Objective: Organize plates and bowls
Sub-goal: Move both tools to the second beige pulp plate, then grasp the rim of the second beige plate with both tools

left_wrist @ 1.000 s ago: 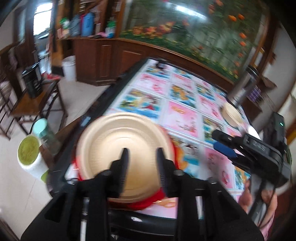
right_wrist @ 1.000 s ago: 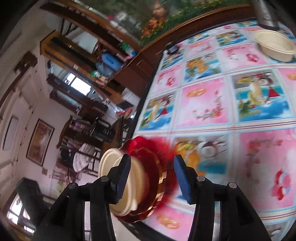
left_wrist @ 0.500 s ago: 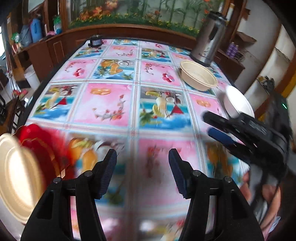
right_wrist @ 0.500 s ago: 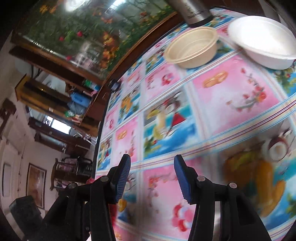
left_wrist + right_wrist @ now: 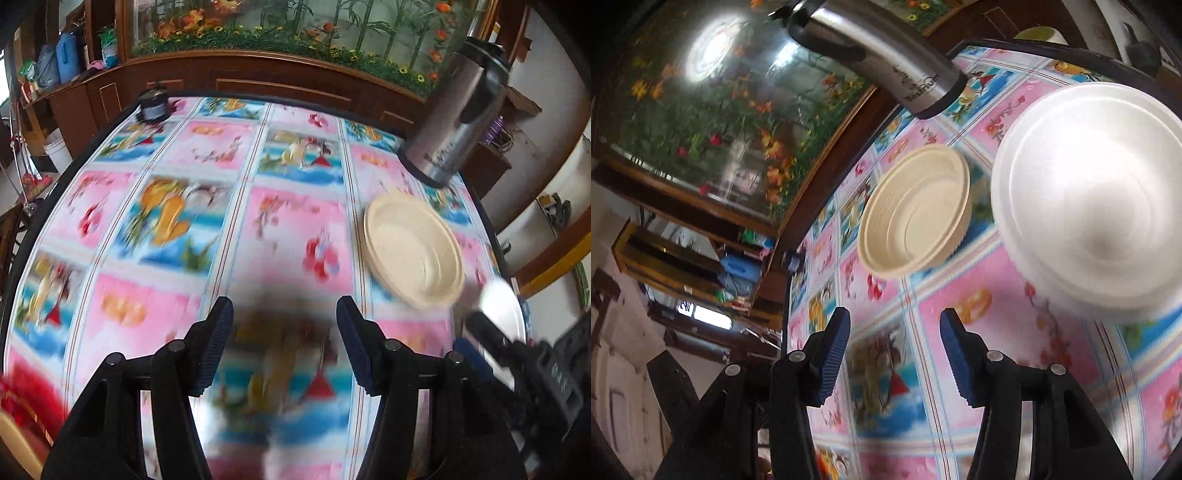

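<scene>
Both your tongs are empty: the left gripper (image 5: 284, 341) and the right gripper (image 5: 894, 347) each stand about half open over the patterned tablecloth (image 5: 295, 229). You look to be between pickups. Next comes the white bowl (image 5: 1089, 199), nearest the right gripper; the cream bowl (image 5: 916, 210) sits beyond it, near the steel flask (image 5: 886, 62).

**A:** quick count on the desk (image 5: 295, 229)? I get two bowls, one beige bowl (image 5: 914, 210) and one white bowl (image 5: 1087, 199).

**B:** yep, two. Plus one steel thermos (image 5: 886, 62) and one small dark jar (image 5: 153, 105). At the left edge there's one red plate (image 5: 26, 402), blurred, with one beige plate (image 5: 14, 439) beside it.
</scene>
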### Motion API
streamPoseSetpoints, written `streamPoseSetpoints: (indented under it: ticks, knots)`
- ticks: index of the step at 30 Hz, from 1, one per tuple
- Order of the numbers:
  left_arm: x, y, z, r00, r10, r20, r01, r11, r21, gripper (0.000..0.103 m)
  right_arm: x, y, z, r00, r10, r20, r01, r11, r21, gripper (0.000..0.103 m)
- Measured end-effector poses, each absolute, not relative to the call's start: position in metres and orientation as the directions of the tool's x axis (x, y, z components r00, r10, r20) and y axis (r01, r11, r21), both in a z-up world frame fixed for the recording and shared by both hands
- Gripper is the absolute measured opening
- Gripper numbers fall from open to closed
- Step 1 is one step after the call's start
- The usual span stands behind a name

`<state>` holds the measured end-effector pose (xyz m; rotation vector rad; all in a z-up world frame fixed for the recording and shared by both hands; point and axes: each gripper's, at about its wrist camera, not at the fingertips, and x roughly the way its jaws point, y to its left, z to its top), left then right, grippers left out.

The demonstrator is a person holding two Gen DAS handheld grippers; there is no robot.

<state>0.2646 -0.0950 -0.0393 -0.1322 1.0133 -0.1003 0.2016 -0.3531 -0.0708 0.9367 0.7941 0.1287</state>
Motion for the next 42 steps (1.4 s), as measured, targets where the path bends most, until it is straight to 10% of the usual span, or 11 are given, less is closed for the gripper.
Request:
streamPoseSetpoints:
  ticks: [26, 38, 42]
  knots:
    - [0.349, -0.141, -0.067, 0.476, -0.264, -0.839, 0.053, 0.961, -0.272, 0.057, 0.25, -0.375, -0.097, 0.735, 0.316, -0.6, 0.353, 0.577, 0.737, 0.053]
    - [0.354, -0.169, -0.085, 0.429, -0.269, -0.862, 0.101, 0.963, -0.25, 0.057, 0.252, -0.376, -0.099, 0.743, 0.296, -0.6, 0.343, 0.602, 0.721, 0.026]
    - [0.356, -0.169, -0.091, 0.414, -0.275, -0.868, 0.104, 0.961, -0.255, 0.037, 0.252, -0.377, -0.104, 0.737, 0.311, -0.6, 0.346, 0.59, 0.73, 0.02]
